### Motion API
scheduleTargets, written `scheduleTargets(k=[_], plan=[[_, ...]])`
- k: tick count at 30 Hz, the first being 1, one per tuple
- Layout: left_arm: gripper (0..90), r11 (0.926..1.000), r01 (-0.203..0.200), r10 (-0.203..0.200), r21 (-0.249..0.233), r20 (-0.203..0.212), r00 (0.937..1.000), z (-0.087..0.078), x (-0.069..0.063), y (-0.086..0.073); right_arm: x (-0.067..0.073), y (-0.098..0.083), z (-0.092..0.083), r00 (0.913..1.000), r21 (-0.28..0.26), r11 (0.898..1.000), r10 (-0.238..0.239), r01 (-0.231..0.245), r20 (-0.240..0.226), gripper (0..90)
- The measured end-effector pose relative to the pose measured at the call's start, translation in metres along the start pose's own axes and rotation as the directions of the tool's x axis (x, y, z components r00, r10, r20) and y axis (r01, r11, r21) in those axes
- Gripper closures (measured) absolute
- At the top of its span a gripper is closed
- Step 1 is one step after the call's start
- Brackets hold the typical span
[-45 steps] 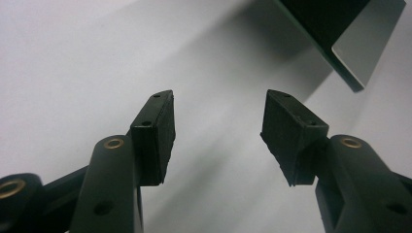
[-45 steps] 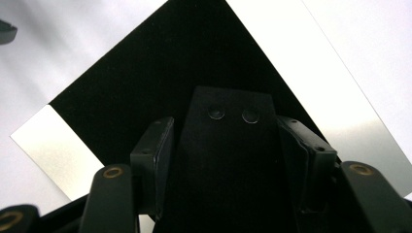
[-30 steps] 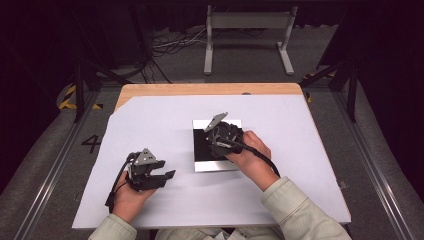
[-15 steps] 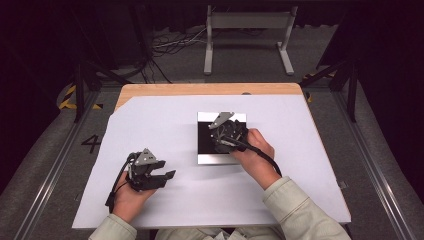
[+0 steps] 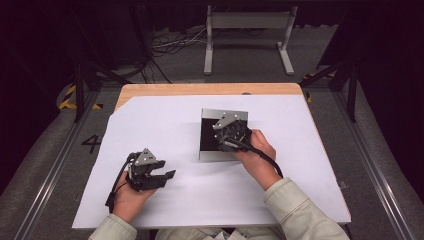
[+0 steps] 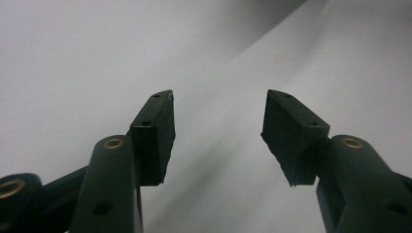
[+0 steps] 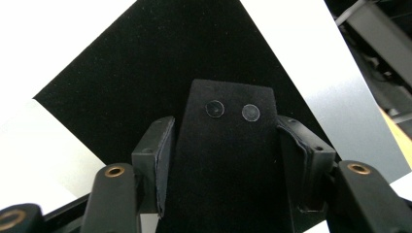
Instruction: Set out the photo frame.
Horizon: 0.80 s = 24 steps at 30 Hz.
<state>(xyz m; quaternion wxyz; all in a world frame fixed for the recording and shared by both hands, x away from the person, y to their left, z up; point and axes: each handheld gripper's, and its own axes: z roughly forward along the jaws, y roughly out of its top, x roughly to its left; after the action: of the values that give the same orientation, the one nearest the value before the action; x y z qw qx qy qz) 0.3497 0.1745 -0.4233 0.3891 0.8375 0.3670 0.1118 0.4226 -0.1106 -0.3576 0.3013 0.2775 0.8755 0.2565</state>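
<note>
Worktop (image 5: 165, 120) carries a white sheet, with a bare wooden strip along its far edge. A square tray (image 5: 220, 156) with a black lining and silver rim sits near the middle of the sheet. The right claw (image 5: 231, 134) is positioned over the tray, held by the person's right hand (image 5: 257, 157). In the right gripper view the right claw (image 7: 226, 145) is clamped on a black block (image 7: 228, 160): both pads press its sides. The block bears two small clear round dots (image 7: 233, 110) near its top edge and is seen against the tray's black lining (image 7: 145, 63), with the silver rim (image 7: 335, 102) to one side. Whether the block touches the lining cannot be told.

The left claw (image 5: 162, 179) lies low over the white sheet at the near left, well apart from the tray. In the left gripper view the left claw (image 6: 218, 116) stands wide apart, nothing between its pads, plain white surface beyond.
</note>
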Motion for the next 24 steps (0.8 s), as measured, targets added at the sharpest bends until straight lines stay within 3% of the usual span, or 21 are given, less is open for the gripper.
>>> scheduleTargets(k=[10, 17, 20, 24], plan=[[46.1, 1.0, -0.003, 0.003, -0.001, -0.001, 1.0, 0.0, 0.0, 0.0, 0.012, -0.005, -0.002, 0.994, -0.053, 0.997, -0.043, 0.048, 0.1, 43.9], [46.1, 0.9999, -0.012, 0.012, -0.003, -0.009, 0.9999, -0.001, 0.001, 0.0, 0.026, -0.011, 0.007, 0.9834, -0.031, 0.994, -0.102, 0.108, 0.15, 43.8], [46.1, 1.0, -0.006, 0.006, 0.0, -0.002, 1.0, 0.0, 0.0, 0.0, 0.035, -0.014, 0.007, 0.9727, -0.036, 0.988, -0.141, 0.15, 0.185, 43.8], [46.1, 1.0, -0.006, 0.006, 0.0, -0.002, 1.0, 0.0, 0.0, 0.0, 0.042, -0.016, 0.007, 0.9668, -0.035, 0.984, -0.163, 0.174, 0.196, 43.7]])
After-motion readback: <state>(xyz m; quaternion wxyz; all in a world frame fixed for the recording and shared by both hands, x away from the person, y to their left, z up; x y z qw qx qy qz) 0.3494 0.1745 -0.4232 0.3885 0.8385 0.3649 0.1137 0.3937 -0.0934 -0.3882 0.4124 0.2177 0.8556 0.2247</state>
